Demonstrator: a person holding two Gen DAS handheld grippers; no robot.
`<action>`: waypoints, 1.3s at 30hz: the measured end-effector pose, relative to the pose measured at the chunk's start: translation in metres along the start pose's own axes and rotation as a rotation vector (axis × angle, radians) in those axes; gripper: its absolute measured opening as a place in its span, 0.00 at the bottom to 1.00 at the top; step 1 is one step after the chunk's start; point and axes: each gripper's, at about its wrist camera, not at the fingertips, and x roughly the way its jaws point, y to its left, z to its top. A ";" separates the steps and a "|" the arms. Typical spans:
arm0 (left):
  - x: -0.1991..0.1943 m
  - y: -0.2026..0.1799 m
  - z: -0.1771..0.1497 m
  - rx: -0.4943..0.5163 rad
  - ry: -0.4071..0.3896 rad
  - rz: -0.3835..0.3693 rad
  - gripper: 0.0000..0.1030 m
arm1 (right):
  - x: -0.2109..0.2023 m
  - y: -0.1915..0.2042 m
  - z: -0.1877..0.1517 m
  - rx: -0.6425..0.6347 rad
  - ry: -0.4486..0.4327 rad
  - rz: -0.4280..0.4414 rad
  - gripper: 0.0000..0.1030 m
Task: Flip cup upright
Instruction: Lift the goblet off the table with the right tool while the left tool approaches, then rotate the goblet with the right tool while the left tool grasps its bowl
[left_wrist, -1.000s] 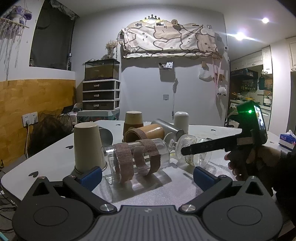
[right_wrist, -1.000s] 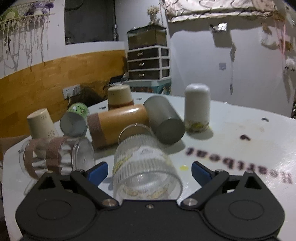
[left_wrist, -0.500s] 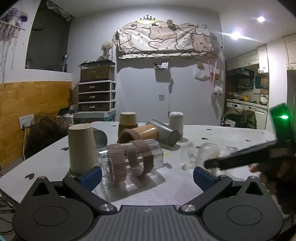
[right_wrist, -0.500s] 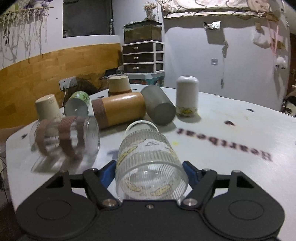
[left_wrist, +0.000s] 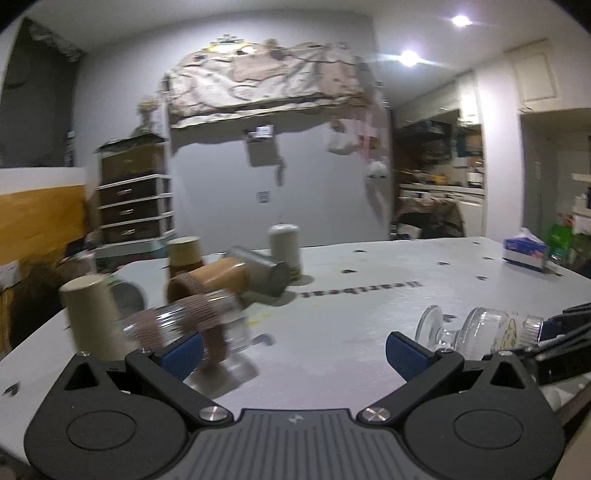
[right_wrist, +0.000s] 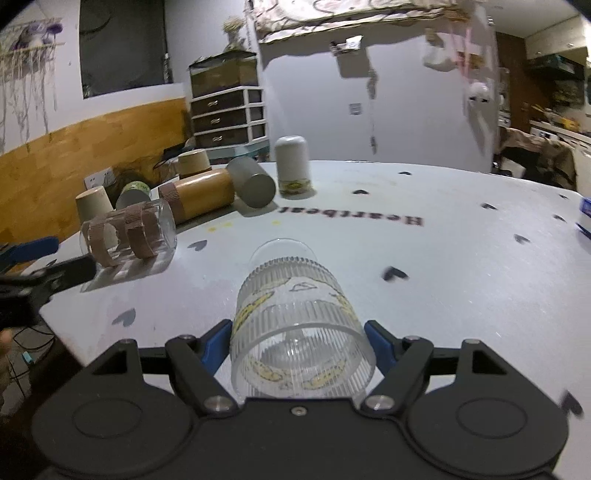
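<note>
A ribbed clear glass cup with yellow drawings (right_wrist: 301, 328) lies on its side, mouth toward the camera, between the blue pads of my right gripper (right_wrist: 297, 341), which is shut on it. In the left wrist view the same glass (left_wrist: 480, 332) shows at the right, foot pointing left, held just above the white table (left_wrist: 351, 325). My left gripper (left_wrist: 293, 349) is open and empty. A clear jar with brown bands (left_wrist: 188, 328) lies on its side by the left finger.
Several other cups stand or lie at the table's far left: a beige cup upside down (left_wrist: 88, 314), a tan cylinder (right_wrist: 201, 195), a grey tumbler (right_wrist: 253, 182), a white cup (right_wrist: 291, 164). A tissue box (left_wrist: 524, 253) sits at the far right.
My right gripper closed on the ribbed glass and pulled it back toward the near right, away from the cluster. My left gripper view swung right and is blurred.
</note>
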 end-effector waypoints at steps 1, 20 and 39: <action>0.003 -0.003 0.001 0.008 -0.001 -0.020 1.00 | -0.004 -0.001 -0.003 0.002 -0.002 -0.003 0.75; 0.150 -0.065 0.059 0.077 0.216 -0.288 1.00 | -0.017 0.005 -0.029 -0.051 -0.037 -0.023 0.75; 0.166 -0.064 0.044 0.166 0.416 -0.345 1.00 | -0.039 -0.013 -0.038 -0.049 -0.074 -0.129 0.75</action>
